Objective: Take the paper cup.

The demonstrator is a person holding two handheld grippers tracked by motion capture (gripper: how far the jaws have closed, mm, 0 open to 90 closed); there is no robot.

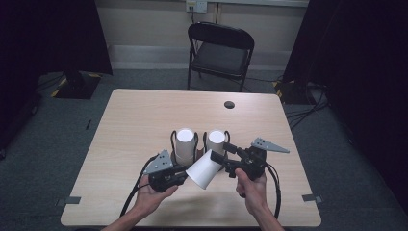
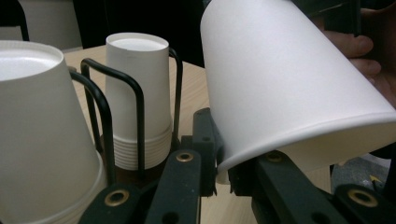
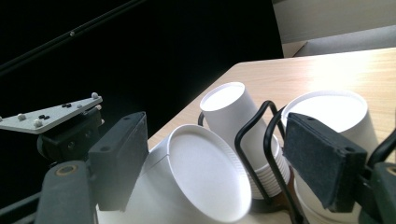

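Just in front of the black wire rack (image 1: 199, 144) near the middle of the table (image 1: 134, 115), a single white paper cup (image 1: 204, 168) hangs tilted between the two grippers, its closed base aimed toward the right gripper and its wide rim low toward the left one. Gripping that rim, the left gripper (image 1: 185, 169) has its jaws nearly together, pinching the cup's wall, as the left gripper view shows (image 2: 299, 79). At the cup's base, the right gripper (image 1: 216, 158) has its jaws spread on either side of it; in the right gripper view the base (image 3: 205, 175) sits between the pads, the left pad (image 3: 119, 158) close against the cup's side and the right pad (image 3: 322, 161) standing clear of it. Inside the rack stand two stacks of upturned white cups, the left stack (image 1: 184, 144) and the right stack (image 1: 216, 142), side by side just behind the held cup.
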